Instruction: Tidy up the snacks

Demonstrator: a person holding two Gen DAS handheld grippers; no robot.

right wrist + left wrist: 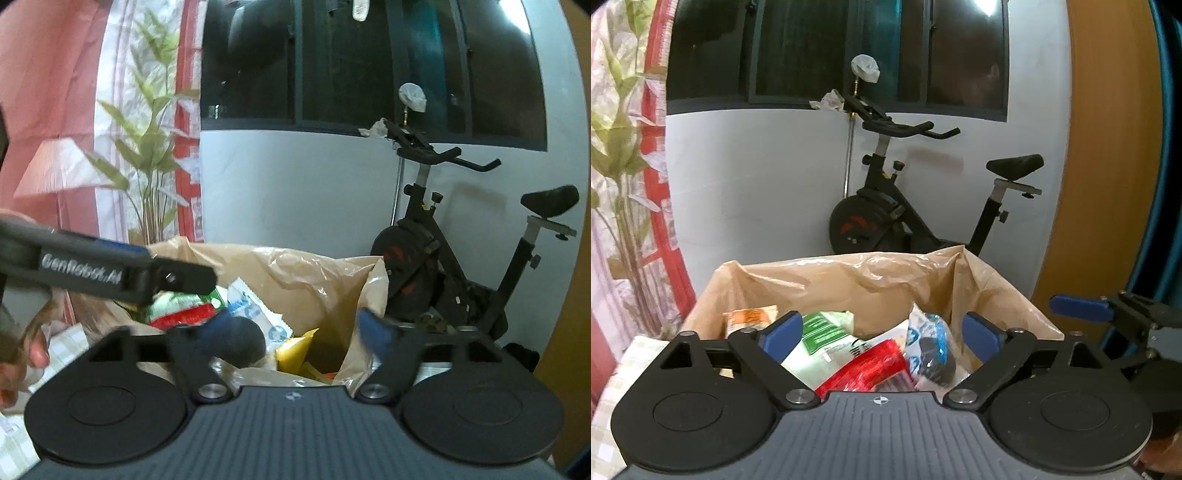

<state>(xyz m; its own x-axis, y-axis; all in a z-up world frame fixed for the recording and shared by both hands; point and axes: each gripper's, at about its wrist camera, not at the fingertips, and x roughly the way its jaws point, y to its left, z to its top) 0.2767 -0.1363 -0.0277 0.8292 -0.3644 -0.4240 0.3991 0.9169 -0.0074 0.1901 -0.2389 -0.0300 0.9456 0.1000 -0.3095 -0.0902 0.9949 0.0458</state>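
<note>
- You have one brown paper bag [871, 280] ahead of your claws.
- Five snack packets show inside it: orange [750, 317], green-white [820, 336], red [871, 365], blue-white [931, 343], yellow [295, 350].
- One exercise bike [923, 199] stands beyond.

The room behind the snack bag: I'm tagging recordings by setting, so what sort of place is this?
Most likely a room in a home: an exercise bike stands against the wall under a dark window, with a patterned curtain to one side.
</note>
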